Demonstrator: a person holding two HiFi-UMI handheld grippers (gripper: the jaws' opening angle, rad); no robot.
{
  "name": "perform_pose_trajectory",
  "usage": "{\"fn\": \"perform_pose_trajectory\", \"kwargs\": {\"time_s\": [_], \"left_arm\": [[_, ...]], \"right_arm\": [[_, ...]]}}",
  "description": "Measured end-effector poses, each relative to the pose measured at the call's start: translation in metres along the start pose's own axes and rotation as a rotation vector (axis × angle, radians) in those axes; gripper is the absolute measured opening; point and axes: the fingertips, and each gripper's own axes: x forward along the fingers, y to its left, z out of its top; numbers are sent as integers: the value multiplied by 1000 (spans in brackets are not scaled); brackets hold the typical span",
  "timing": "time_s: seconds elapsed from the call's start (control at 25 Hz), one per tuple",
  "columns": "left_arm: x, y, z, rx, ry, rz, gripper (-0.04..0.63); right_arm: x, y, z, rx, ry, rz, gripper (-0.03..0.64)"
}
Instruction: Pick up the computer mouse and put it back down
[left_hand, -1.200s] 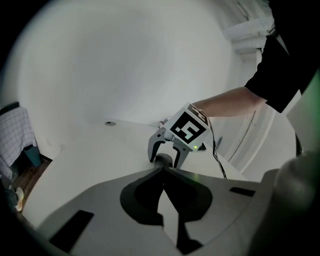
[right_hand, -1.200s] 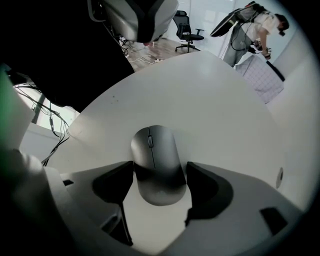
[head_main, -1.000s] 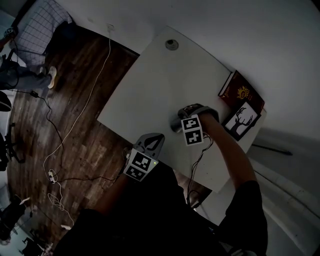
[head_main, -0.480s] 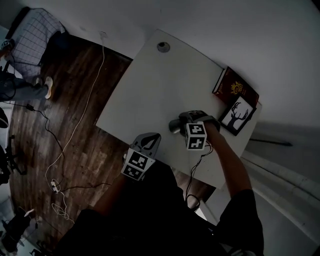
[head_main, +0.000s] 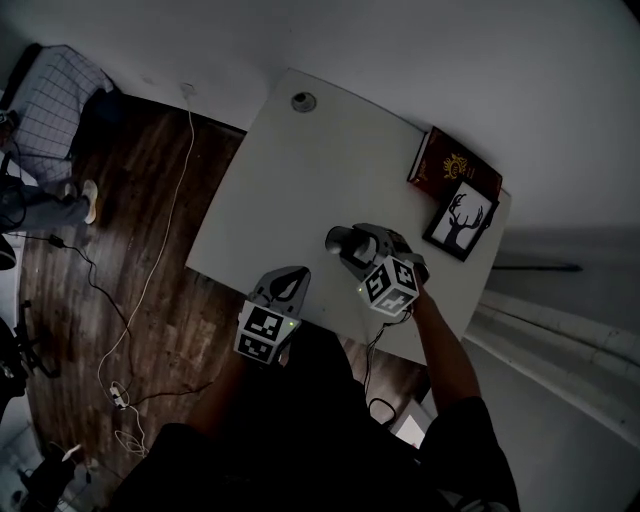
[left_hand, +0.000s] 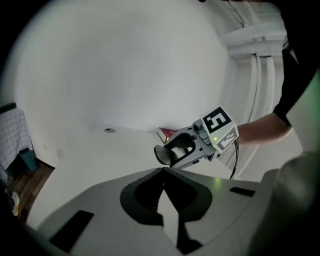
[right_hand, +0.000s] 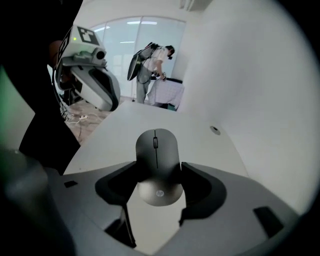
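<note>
Seen from above, the left claw (head_main: 284, 284) is hovering at the white tabletop's (head_main: 290, 170) near edge, its jaws pressed together on nothing. To its right, the right claw (head_main: 345, 246) is gripping the dark computer mouse (right_hand: 156, 150) by its sides, its jaws having just been closing on it, holding it above the tabletop. Farther right, a red book (head_main: 452, 165) and a framed deer picture (head_main: 461, 222) are lying.

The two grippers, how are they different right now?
The left gripper has its fingers shut on nothing. The right gripper has fingers that have just been closing, and they grip the mouse between them. The left gripper sits low by the table edge, while the right gripper holds the mouse up above the table. Both carry a cube with square markers.
</note>
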Motion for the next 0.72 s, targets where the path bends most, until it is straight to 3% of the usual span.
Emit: {"fn": "perform_pose_trajectory", "kwargs": {"time_s": [0.32, 0.48, 0.52, 0.56, 0.6, 0.72], "left_arm": [[2, 5, -4, -13, -1, 0, 2], [6, -1, 3, -68, -39, -80, 3], [10, -4, 5, -88, -35, -116, 55], [15, -6, 7, -99, -26, -154, 179], [20, -8, 11, -101, -19, -190, 246], [33, -16, 32, -85, -31, -298, 301]], "right_arm": [[-6, 0, -2, 76, -50, -82, 282], [-17, -2, 8, 20, -89, -147, 282], [-21, -2, 11, -1, -100, -160, 282], [-24, -1, 15, -22, -111, -170, 282], [-28, 0, 19, -43, -123, -180, 282], [-40, 3, 31, -106, -153, -209, 282]]}}
